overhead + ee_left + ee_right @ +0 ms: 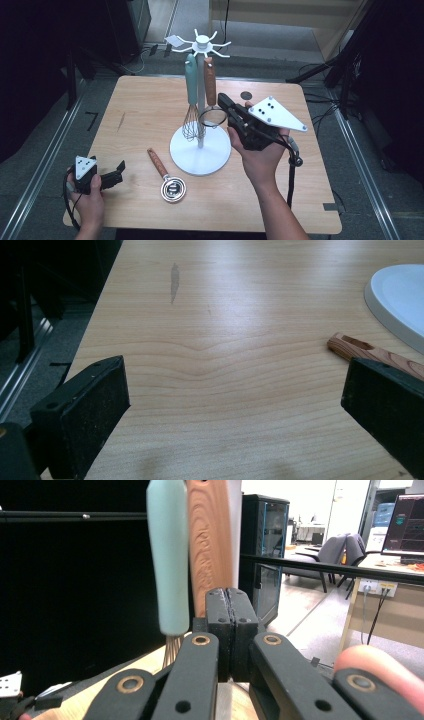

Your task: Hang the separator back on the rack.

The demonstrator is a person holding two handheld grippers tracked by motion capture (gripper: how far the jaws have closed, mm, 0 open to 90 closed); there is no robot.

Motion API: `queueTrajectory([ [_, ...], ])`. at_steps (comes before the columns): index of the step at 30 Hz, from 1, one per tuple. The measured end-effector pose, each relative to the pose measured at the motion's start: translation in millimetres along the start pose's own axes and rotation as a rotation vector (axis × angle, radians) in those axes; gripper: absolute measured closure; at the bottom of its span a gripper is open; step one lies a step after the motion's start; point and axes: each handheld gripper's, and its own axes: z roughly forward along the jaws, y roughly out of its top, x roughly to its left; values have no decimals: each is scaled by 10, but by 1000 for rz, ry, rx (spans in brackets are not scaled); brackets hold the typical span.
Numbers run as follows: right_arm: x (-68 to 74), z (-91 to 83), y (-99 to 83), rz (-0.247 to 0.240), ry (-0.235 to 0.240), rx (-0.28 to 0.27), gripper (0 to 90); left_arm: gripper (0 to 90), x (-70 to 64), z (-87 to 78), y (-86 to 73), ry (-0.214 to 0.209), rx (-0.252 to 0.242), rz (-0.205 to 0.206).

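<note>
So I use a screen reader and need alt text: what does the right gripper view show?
The right gripper points its black fingers, pressed shut together, at two hanging utensil handles, a pale teal handle beside a wooden handle. Behind lies a dim room with office chairs.

Bright overhead light on the table (150,100), dark surroundings, soft low-resolution blur, faint shadows
</note>
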Motion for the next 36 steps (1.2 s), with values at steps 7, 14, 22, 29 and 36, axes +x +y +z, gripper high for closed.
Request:
queueTrajectory([
  [7, -74, 108, 111, 24, -8, -19, 900, 0, 0, 2, 0, 0, 0, -2],
  [14, -64, 166, 282, 36, 15, -47, 900, 0, 1, 2, 0, -2, 0, -3],
  [22, -64, 243, 273, 39, 45, -50, 900, 0, -1, 2, 0, -1, 0, -1],
  [29, 8, 258, 284, 40, 81, -51, 900, 0, -3, 1, 0, 0, 0, 2],
  [36, 74, 303, 289, 37, 93, -49, 900, 0, 1, 2, 0, -1, 2, 3],
])
